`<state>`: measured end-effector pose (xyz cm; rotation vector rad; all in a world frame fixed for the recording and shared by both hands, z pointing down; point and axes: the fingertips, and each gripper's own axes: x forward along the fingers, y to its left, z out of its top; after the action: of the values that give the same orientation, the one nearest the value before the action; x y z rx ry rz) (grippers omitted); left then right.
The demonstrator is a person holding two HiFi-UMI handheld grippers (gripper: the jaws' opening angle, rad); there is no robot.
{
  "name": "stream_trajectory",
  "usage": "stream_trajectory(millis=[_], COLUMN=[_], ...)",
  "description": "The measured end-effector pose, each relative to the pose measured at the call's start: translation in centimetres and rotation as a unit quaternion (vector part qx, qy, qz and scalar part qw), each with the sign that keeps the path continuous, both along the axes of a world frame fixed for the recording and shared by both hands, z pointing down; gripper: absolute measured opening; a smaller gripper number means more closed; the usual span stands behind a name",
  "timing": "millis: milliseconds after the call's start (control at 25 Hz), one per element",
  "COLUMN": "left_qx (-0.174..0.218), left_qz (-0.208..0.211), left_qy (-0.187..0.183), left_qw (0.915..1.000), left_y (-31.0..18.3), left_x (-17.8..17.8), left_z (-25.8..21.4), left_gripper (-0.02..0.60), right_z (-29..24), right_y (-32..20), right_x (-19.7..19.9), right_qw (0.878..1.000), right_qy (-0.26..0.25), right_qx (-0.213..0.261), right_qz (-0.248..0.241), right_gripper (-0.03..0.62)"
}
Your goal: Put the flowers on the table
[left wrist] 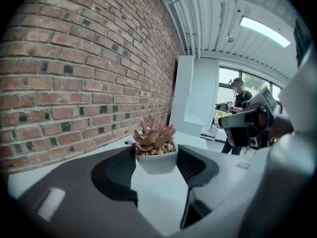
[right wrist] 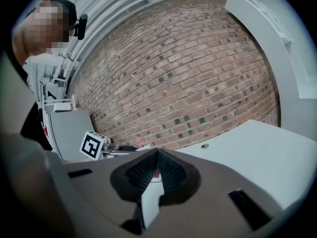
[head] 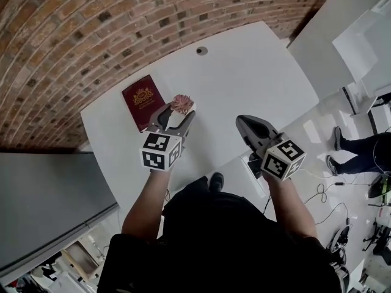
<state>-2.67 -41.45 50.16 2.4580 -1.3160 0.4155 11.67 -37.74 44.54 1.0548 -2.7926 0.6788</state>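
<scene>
Grips white potted succulent (left wrist: 155, 152) between jaws of left gripper (head: 177, 116), near table (head: 256, 72) left edge; right gripper (right wrist: 157, 155) jaws pressed together, empty.

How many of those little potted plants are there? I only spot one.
1. The pink potted plant is gripped between the jaws of the left gripper, over the white table, beside the red book. No other shows, though the person's body hides the table's near edge.
</scene>
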Motion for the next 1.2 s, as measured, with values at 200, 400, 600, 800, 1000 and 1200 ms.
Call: stream_trajectory(millis=[200, 400, 600, 800, 1000, 1200], left_qx=[-0.024, -0.049, -0.077, -0.095, -0.102, -0.112], left_qz=[0.014, 0.023, 0.032, 0.038, 0.042, 0.047], left_qy=[0.003, -0.017, -0.026, -0.032, -0.047, -0.070], left_qw=[0.9996, 0.9984, 0.9962, 0.9942, 0.9927, 0.9901], left_y=[-3.0, -5.0, -6.3, -7.1, -7.8, -7.7], left_x=[0.6, 1.1, 1.9, 2.9, 3.9, 4.3], left_z=[3.2, 7.0, 11.1, 14.3, 17.4, 20.1], left_gripper=[0.261, 0.261, 0.261, 0.261, 0.262, 0.261], right_z=[2.3, 4.6, 5.7, 6.6, 7.7, 7.8], right_y=[-1.9, -3.0, -3.9, -3.8, -3.5, -2.9], right_x=[-0.9, -1.0, -0.6, 0.5, 1.5, 2.3], right_qw=[1.000, 0.999, 0.998, 0.997, 0.996, 0.995], right_qy=[0.008, 0.017, 0.018, 0.019, 0.021, 0.024], right_qx=[-0.025, -0.052, -0.060, -0.069, -0.082, -0.084], right_qz=[0.000, -0.001, 0.010, 0.023, 0.040, 0.051], right_gripper=[0.012, 0.012, 0.012, 0.012, 0.012, 0.012])
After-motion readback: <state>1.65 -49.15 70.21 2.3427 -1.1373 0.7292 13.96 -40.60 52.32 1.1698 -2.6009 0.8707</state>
